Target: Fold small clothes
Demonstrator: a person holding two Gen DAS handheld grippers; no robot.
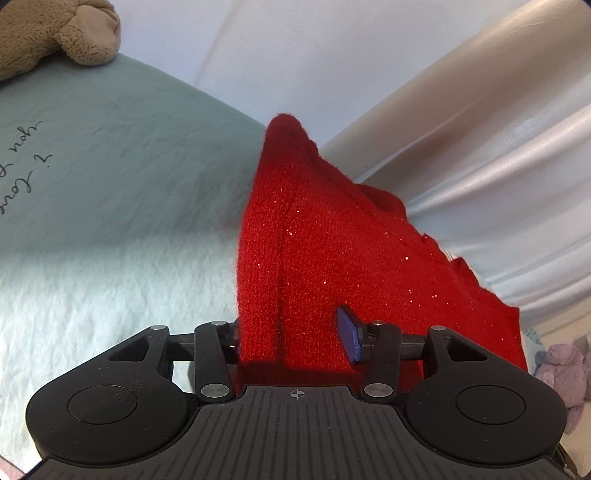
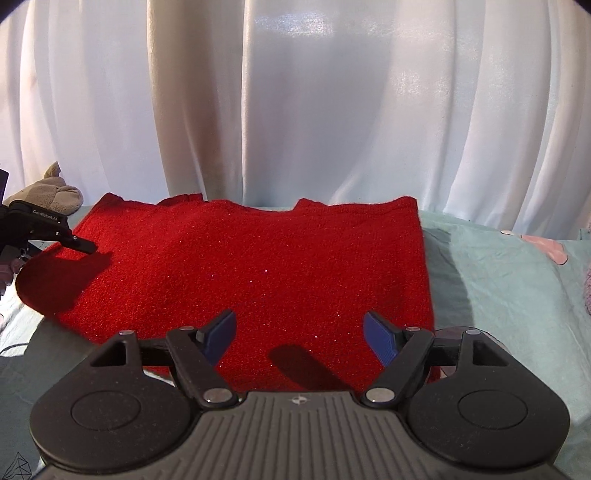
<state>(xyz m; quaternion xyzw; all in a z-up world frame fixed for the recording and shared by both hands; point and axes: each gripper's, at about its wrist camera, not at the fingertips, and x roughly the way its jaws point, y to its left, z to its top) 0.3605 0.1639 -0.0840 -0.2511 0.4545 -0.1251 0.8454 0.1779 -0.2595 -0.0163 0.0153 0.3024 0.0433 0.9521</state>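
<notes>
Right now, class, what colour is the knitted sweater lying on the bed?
Red, with tiny glittery flecks. The sweater shows best in the right wrist view.

item: red sweater
look: glittery knit
state: folded, flat, sleeve tucked over
place: spread just ahead of the right claw; its edge between the left claw's fingers

A pale green bedsheet with handwriting, white curtains behind, a beige plush toy, a lilac plush.
</notes>
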